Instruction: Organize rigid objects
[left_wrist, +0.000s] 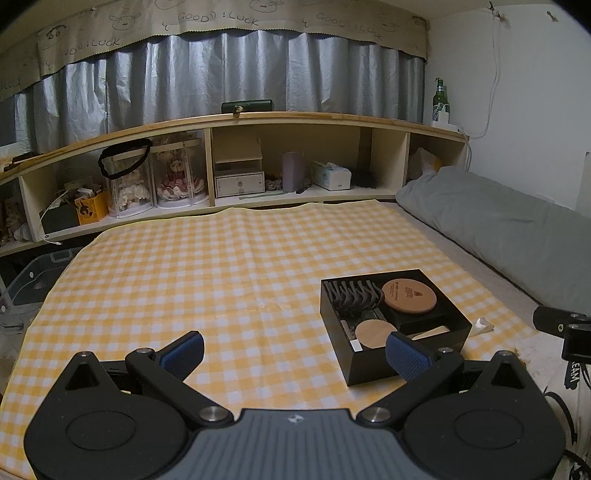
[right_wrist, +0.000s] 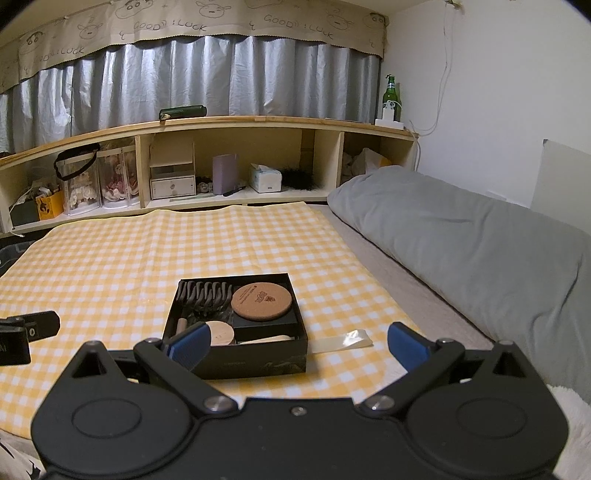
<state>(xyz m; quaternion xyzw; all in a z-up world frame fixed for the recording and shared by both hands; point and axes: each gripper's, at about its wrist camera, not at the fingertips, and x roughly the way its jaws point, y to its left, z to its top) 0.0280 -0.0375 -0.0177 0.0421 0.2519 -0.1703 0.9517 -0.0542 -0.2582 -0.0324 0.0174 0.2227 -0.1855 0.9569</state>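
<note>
Both grippers empty, jaws spread wide: left gripper, right gripper, each hovering low over the yellow checked cloth. Black box sits on the cloth, just ahead of the right gripper. Inside: cork coaster on a black inner block, black hair claw, round wooden disc. Clear plastic strip beside the box. Grey pillow at right, shelf behind.

A yellow-and-white checked cloth is seen; the box is black, the coaster cork-brown, the pillow grey.
</note>
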